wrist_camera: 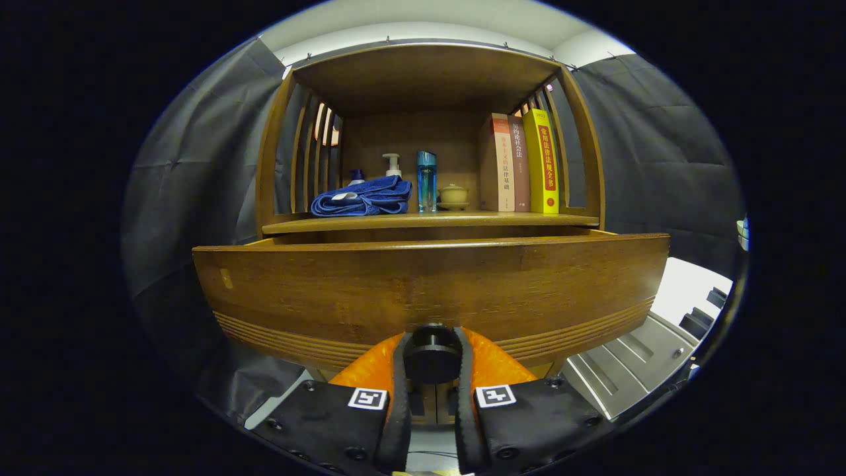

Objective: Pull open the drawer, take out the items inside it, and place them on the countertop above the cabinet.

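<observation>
The tool (431, 360) is clamped on the dark round knob (431, 350), a finger on either side. The knob sits low on the drawer (429, 291) front – drawn out toward the tool (contents hidden behind the front). The counter (429, 221) lies above and beyond.

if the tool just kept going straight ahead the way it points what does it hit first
The tool is already closed around the round drawer knob, both fingers against it. Straight on, it would press the knob into the wooden drawer front right behind it, likely pushing the pulled-out drawer back toward the cabinet.
</observation>
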Demonstrator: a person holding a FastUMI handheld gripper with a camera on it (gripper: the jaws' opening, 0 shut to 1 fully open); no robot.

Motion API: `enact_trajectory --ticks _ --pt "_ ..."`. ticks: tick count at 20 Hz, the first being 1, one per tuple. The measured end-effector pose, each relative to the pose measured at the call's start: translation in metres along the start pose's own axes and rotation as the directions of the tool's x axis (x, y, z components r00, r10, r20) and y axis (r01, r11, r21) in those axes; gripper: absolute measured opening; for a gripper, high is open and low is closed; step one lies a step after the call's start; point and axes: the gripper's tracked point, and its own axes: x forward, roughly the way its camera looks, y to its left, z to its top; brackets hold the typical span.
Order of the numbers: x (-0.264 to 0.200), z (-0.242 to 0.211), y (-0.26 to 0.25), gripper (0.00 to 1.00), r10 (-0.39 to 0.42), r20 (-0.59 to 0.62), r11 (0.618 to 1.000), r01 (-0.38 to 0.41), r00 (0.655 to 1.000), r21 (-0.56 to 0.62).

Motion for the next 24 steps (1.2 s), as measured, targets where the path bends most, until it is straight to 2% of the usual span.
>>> enact_trajectory --ticks 11,16,17,22,24 --pt "-0.044 -0.003 -0.001 0.35 -0.001 -0.021 1.000 0.001 1.000 0.005" --pt "-0.056 -0.021 -0.002 0.35 -0.004 -0.053 0.999 0.006 0.999 0.033" --pt "-0.058 -0.014 -0.003 0.35 -0.007 -0.020 0.999 0.007 1.000 0.038" --pt "-0.064 -0.019 -0.004 0.37 0.006 -0.024 1.000 -0.005 1.000 0.025" --pt "-0.065 -0.018 -0.004 0.42 0.003 -0.018 1.000 -0.002 1.000 0.030"
